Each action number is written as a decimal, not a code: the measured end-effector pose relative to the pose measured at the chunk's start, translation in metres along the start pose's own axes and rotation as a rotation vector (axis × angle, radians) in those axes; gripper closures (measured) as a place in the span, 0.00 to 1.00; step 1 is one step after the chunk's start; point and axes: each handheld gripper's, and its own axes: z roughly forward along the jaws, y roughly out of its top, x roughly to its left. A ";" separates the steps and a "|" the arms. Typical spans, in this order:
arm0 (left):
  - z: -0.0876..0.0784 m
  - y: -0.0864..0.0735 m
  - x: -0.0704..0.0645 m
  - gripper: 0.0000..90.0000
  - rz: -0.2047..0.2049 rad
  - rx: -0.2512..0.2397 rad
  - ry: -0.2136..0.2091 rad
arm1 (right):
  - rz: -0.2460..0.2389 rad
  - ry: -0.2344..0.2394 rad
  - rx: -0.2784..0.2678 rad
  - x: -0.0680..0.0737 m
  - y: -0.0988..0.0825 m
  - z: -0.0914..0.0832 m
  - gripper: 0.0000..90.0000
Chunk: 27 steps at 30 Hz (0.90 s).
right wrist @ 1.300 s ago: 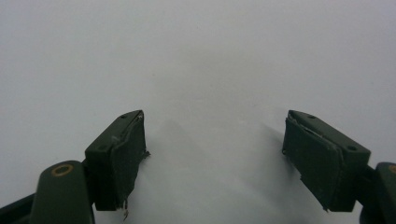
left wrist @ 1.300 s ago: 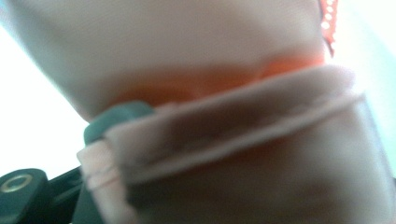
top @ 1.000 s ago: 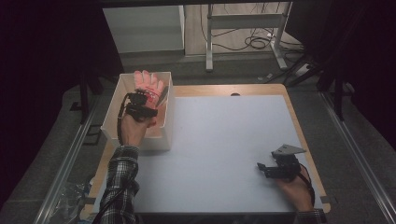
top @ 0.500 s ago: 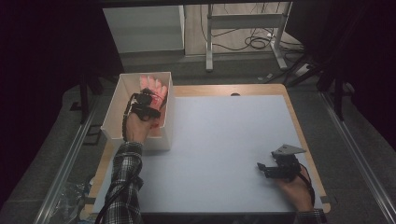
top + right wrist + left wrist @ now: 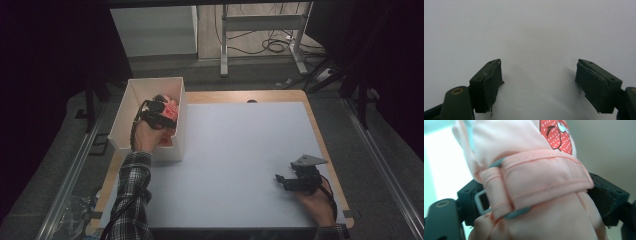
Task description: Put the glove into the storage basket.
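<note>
White tabletop [image 5: 240, 150], white box [image 5: 127, 107] at left edge. Left gripper [image 5: 159, 112] inside box, jaws just opening around pink strapped pouch [image 5: 536, 195]; strap snag risk on withdrawal. Right gripper [image 5: 537, 85] wide open, empty.

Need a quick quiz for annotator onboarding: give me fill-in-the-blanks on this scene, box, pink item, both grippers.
1. The left gripper is inside the white ____.
2. Between the left gripper's jaws, which have just been opening, is a folded ____ fabric item.
3. The right gripper has nothing between its jaws, which stand ____.
4. The right gripper sits over the white ____.

Missing words: box; pink; open; table
</note>
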 end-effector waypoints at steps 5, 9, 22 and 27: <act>-0.005 -0.001 0.004 0.17 -0.001 -0.007 0.005 | 0.000 0.000 0.000 0.000 0.000 0.000 0.24; -0.008 -0.005 0.008 0.16 -0.018 -0.017 -0.023 | 0.000 0.000 0.000 0.000 0.000 0.000 0.24; -0.017 -0.010 0.013 0.17 -0.007 -0.033 -0.031 | 0.000 0.000 0.000 0.000 0.000 0.000 0.24; -0.021 -0.011 0.014 0.31 -0.012 -0.082 -0.044 | -0.001 0.000 0.000 0.000 0.000 0.000 0.24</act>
